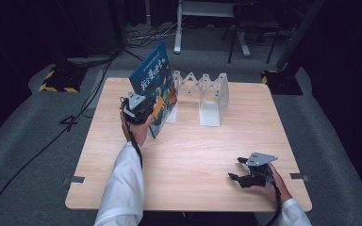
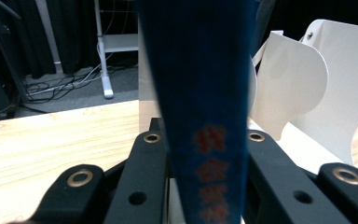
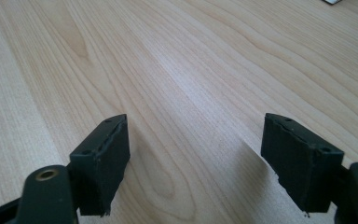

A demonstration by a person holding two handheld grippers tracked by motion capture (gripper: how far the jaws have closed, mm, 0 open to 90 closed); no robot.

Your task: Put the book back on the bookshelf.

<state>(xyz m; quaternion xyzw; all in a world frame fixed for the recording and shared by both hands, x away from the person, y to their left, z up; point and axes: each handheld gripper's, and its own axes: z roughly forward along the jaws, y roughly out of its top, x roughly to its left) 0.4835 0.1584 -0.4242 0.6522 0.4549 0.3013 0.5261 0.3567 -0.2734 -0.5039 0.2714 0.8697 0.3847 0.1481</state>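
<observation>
Clearly, with the left gripper (image 1: 139, 110) clamped on the tilted blue book (image 1: 154, 84) and the right gripper (image 1: 245, 173) released, ease its spine upright into the white rack (image 1: 213, 94).

High view looks down and fwd over the whole table (image 1: 188, 160). Left gripper view sits v. close behind its jaws, sharing the white rack (image 2: 303, 88) w/ it; right gripper view faces bare tabletop, close.

Overhead light brightens the table (image 1: 188, 155); surroundings fall dark. The near book (image 2: 200, 93) is blurred; soft shadows.
</observation>
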